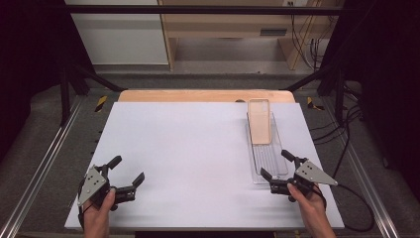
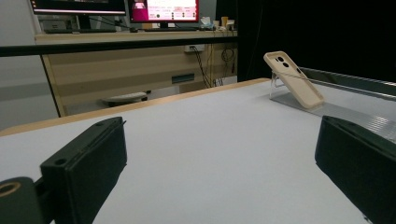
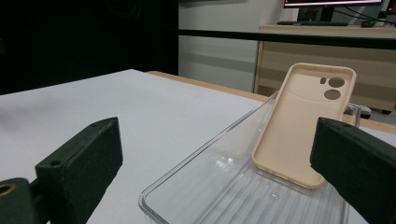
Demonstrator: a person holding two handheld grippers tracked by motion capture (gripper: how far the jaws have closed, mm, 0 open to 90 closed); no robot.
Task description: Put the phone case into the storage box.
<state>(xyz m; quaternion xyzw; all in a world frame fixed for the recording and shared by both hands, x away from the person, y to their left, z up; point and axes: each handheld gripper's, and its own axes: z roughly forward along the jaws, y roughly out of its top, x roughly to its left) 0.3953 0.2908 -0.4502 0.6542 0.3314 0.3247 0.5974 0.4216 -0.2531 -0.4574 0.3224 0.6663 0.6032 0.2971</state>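
My left gripper (image 1: 130, 173) and right gripper (image 1: 276, 164) gaped wide, empty; the beige phone case (image 1: 259, 121) leaned in its clear tray (image 1: 270, 163), long axis toward twelve o'clock.

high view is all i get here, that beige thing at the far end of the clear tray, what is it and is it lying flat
Observer: It is a beige phone case, and it is not flat: the left gripper view shows it tilted, top end raised on a clear support.
Operator: which side faces the right gripper
Observer: The hollow inside, with the camera cutouts near the top.
Operator: is the right gripper touching the tray
Observer: Its view shows both jaws spread wide over the near end of the clear tray, nothing between them; contact I cannot tell.
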